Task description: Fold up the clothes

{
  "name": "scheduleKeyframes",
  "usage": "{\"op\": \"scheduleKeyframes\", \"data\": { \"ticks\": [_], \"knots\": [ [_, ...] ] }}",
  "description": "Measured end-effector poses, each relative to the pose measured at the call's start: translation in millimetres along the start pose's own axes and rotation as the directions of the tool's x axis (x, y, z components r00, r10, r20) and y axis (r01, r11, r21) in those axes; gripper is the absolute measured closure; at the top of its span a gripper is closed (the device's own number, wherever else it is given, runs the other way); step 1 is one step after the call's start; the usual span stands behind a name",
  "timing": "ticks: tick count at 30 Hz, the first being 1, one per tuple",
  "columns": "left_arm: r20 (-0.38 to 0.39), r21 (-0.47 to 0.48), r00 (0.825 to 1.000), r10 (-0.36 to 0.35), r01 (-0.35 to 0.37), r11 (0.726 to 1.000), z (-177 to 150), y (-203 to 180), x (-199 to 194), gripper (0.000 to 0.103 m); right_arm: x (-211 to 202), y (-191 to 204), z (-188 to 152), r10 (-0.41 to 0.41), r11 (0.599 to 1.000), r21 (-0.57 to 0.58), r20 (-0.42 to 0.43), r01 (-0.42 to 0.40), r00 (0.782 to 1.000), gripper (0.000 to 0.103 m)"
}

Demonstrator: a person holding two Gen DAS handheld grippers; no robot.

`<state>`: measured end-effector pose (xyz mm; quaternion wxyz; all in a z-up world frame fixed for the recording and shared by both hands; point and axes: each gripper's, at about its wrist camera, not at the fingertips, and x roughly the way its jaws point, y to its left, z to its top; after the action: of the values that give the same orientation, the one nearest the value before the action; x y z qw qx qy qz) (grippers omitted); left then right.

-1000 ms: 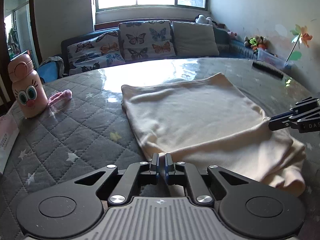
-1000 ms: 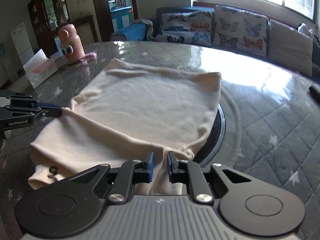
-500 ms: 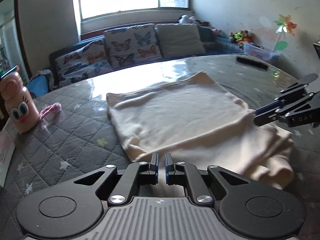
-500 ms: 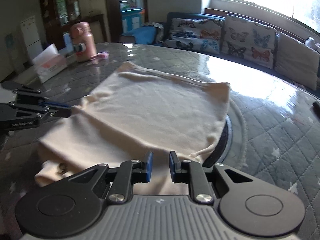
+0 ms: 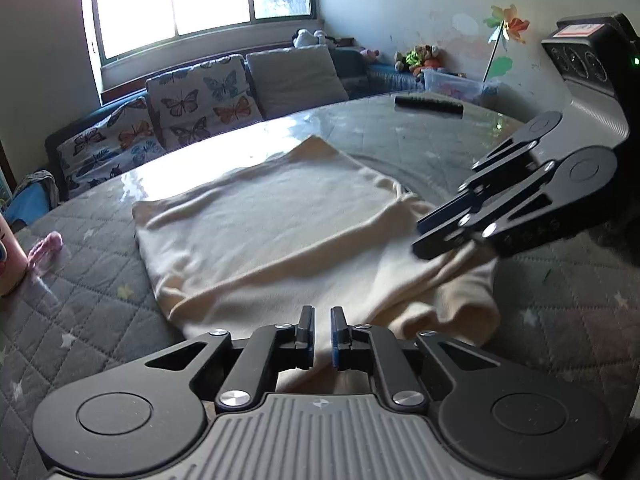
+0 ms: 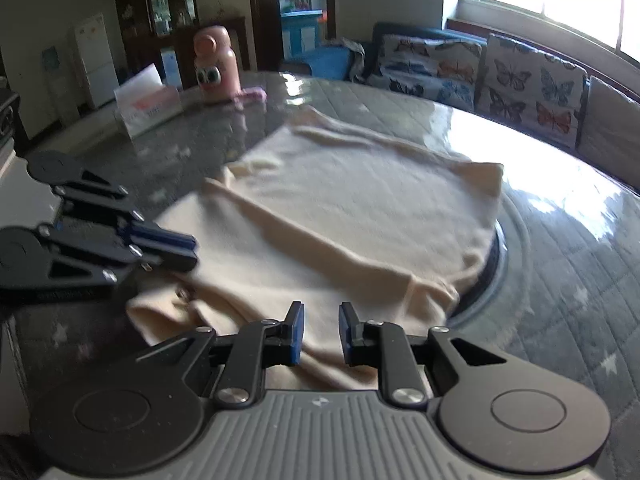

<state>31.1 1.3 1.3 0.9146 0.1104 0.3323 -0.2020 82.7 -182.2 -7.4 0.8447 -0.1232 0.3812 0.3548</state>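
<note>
Cream garment (image 5: pixel 280 224) folded on tabletop (image 5: pixel 80 300); left tongs (image 5: pixel 322 330) narrowly parted, right tongs (image 6: pixel 321 332) wider, both gripping nothing.

Cream folded garment (image 5: pixel 280 220) lies mid-bench on the round quilt-covered bench (image 5: pixel 80 280), partly over an inset turntable ring (image 6: pixel 500 256). Left gripper (image 5: pixel 322 330) sits at its near edge; right gripper (image 5: pixel 436 240) over its right edge. Far left of the garment: pink cartoon-eyed bottle (image 6: pixel 214 66), small pink cloth (image 6: pixel 252 96) beside it, white tissue box (image 6: pixel 146 106) nearer. Black remote (image 5: pixel 428 105) at far right edge. Butterfly-print cushions (image 5: pixel 200 100) on the sofa behind the bench.
</note>
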Motion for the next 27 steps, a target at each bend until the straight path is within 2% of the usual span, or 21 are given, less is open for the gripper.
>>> {"op": "scheduleKeyframes", "data": {
  "ticks": [2, 8, 12, 14, 21, 25, 27],
  "knots": [
    [-0.006, 0.003, 1.0, -0.007, 0.007, 1.0, -0.5, -2.3, 3.0, 0.092, 3.5, 4.7, 3.8, 0.018, 1.0, 0.0, 0.017, -0.018, 1.0, 0.074],
    [-0.032, -0.002, 0.999, -0.005, 0.005, 1.0, -10.9, -5.5, 1.9, 0.092, 20.7, 22.4, 0.0, 0.052, 0.997, -0.049, -0.025, -0.053, 0.998, 0.074],
    [-0.013, 0.012, 1.0, 0.015, -0.015, 1.0, -14.2, -3.7, -17.2, 0.082, 8.9, 18.4, -3.5, 0.049, 0.998, -0.04, -0.014, -0.05, 0.999, 0.07],
    [-0.006, 0.023, 1.0, 0.027, -0.026, 0.999, -17.5, -2.7, -27.7, 0.081, 0.3, 13.0, -5.6, 0.039, 0.999, -0.026, -0.005, -0.039, 0.999, 0.07],
    [0.008, 0.154, 0.999, 0.039, -0.04, 0.987, -31.0, -23.8, -34.3, 0.065, -23.4, -6.6, -23.1, -0.003, 1.0, 0.026, -0.014, 0.003, 1.0, 0.067],
    [0.017, 0.227, 0.999, 0.045, -0.048, 0.973, -38.8, -35.9, -38.1, 0.061, -32.0, -8.6, -32.0, -0.021, 1.0, 0.006, -0.032, 0.021, 0.999, 0.065],
    [0.021, 0.263, 0.999, 0.048, -0.052, 0.963, -42.6, -41.9, -39.9, 0.06, -35.5, -6.9, -34.8, -0.023, 1.0, -0.012, -0.037, 0.023, 0.999, 0.061]
  ]
}}
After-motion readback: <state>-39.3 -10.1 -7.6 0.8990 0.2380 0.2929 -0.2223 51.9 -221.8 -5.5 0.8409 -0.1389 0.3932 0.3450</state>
